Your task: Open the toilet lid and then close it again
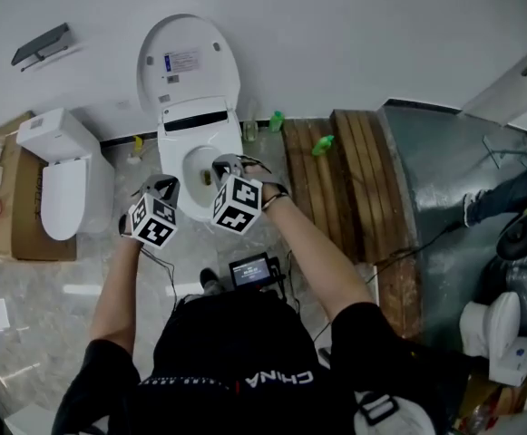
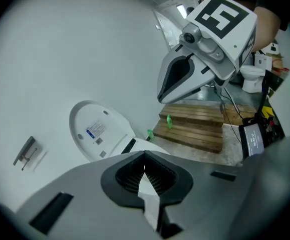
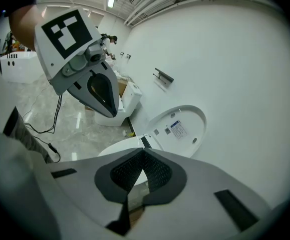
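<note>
White wall (image 1: 354, 25) backs the lid (image 1: 189, 62), fully upright, so open step looks done. Your L gripper (image 1: 165, 188) and R gripper (image 1: 228, 164) hover over the bowl (image 1: 176, 149), fingers pinched closed, empty, prob. set to nudge lid down w/ tips.

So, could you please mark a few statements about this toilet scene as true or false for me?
1. The toilet lid stands raised against the wall. True.
2. The left tongs grip the lid. False: they are shut on nothing and are clear of the lid.
3. The right tongs are wide open. False: they are shut, with nothing between them.
4. In the head view, a wooden pallet lies to the right of the toilet. True.
5. The second toilet, at the left, also has its lid up. False: its lid is down.
</note>
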{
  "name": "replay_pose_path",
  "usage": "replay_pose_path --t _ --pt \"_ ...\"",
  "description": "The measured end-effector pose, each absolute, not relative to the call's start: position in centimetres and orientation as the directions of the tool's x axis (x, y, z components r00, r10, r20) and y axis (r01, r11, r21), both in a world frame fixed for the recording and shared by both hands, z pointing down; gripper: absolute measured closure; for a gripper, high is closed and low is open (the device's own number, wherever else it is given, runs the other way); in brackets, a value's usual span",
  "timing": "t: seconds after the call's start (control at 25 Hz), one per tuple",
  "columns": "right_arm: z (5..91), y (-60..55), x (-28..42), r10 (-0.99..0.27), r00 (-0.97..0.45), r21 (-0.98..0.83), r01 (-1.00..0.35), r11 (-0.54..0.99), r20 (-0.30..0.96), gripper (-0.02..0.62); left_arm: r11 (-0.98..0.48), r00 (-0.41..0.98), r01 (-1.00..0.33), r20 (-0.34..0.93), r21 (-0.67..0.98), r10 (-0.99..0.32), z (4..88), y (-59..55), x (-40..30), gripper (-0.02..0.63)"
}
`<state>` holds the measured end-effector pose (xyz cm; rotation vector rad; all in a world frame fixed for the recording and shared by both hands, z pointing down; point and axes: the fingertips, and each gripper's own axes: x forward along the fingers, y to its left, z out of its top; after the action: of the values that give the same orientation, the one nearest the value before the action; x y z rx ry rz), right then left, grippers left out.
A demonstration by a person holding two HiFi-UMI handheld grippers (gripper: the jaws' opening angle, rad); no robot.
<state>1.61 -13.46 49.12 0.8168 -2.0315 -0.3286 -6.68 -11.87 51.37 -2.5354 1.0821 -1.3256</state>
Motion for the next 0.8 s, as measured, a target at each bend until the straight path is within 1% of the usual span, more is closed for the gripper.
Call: replay_pose_path --t 0.24,0.56,0.8 --pt "49.5 -12.0 2.7 -0.663 -0.381 0.526 -0.409 0.746 0.644 0.581 -0.732 0.363 -0.555 0.677 -0.395 -0.640 50.7 -10.5 -4.8 0.595" --pt "48.6 -11.5 1.5 -0.660 -0.411 0.532 -0.392 0.750 0.628 0.581 -0.718 0.366 -0.558 0.654 -0.415 -0.662 49.4 -10.7 -4.5 0.595" --pt "49.2 -11.5 1.1 -0.647 -0.406 0.526 -0.378 0.761 0.645 0.581 -0.720 0.367 -0.556 0.655 -0.414 -0.660 49.5 -11.2 -4.9 0.595"
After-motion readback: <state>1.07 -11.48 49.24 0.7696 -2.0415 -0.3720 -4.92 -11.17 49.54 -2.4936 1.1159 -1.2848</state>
